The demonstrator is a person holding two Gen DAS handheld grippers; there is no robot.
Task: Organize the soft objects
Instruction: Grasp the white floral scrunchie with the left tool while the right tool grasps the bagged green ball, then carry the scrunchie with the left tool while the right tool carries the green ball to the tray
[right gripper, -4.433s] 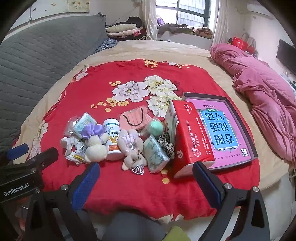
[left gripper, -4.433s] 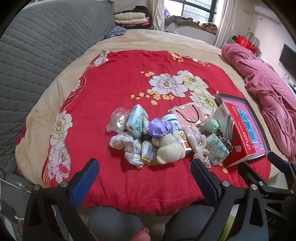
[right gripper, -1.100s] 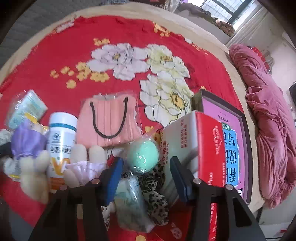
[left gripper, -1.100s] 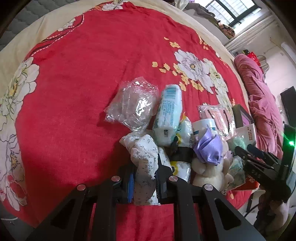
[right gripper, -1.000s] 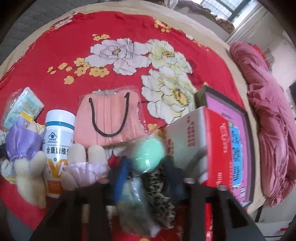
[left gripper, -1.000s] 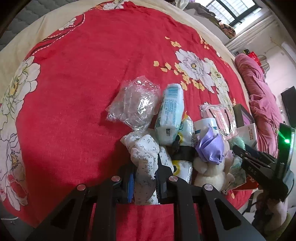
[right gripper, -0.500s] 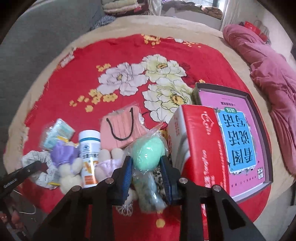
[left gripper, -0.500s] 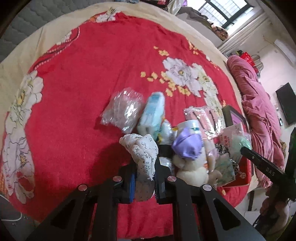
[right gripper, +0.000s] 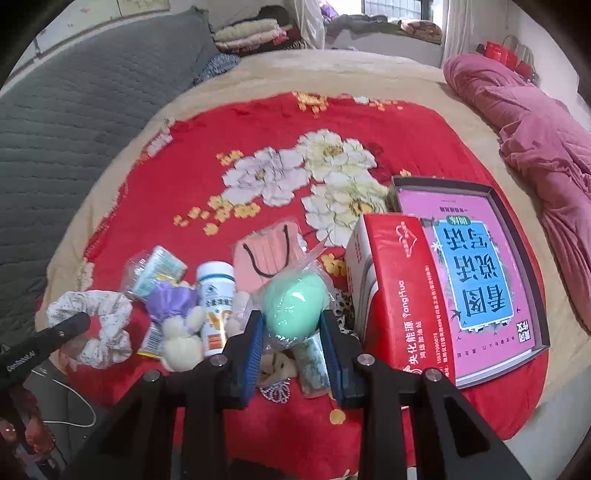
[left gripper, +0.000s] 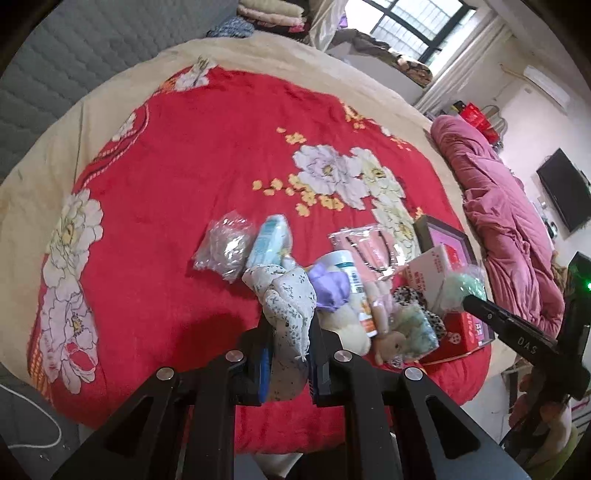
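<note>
Mint-green sponge ball (right gripper: 293, 308) in its clear wrap is sitting pinched in the right tongs (right gripper: 291, 354) just left of the dark tray (right gripper: 517, 218), while the left tongs (left gripper: 288, 356) are pinching the floral scrunchie (left gripper: 290, 299) farther away.

light: soft daylight from window (left gripper: 413, 29); shadows: faint | blur: slight | edges: fisheye-bent, dark corners

left hand-held gripper (left gripper: 289, 354) clamping floral scrunchie (left gripper: 286, 295), red blanket (left gripper: 192, 155)
</note>
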